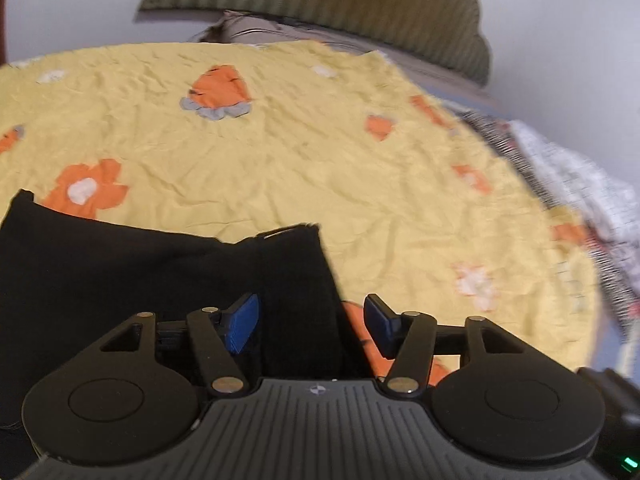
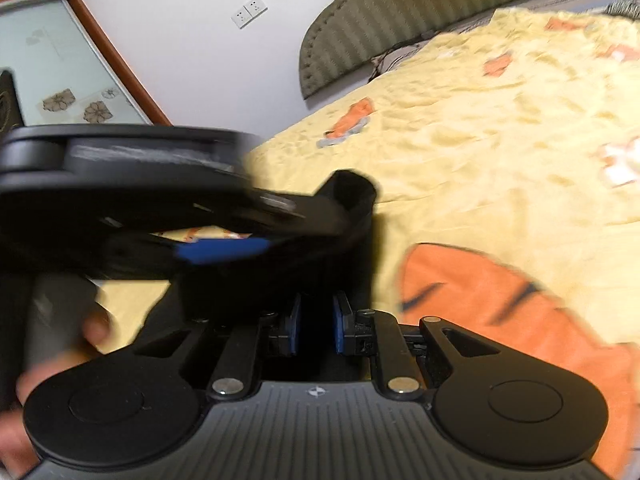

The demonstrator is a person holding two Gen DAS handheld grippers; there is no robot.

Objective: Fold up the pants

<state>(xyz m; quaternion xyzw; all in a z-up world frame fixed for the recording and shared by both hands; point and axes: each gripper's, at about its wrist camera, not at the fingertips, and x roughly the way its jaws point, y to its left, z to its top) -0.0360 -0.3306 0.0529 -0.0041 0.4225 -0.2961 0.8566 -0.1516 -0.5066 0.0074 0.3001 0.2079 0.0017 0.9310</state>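
Note:
Black pants (image 1: 120, 268) lie on a yellow bedspread (image 1: 280, 152) with orange flowers, at the lower left of the left wrist view. My left gripper (image 1: 312, 320) is open, its blue pads on either side of a narrow strip of the pants. In the right wrist view my right gripper (image 2: 314, 324) is shut on a fold of the black pants (image 2: 352, 208), which rises in front of it. The left gripper (image 2: 140, 200) shows blurred, just left of and above the right one.
A padded green headboard (image 1: 320, 4) stands at the far end of the bed. A black-and-white patterned cloth (image 1: 568, 176) lies at the bed's right edge. A white wall with sockets (image 2: 248, 12) and a wood-framed door (image 2: 60, 72) are to the left.

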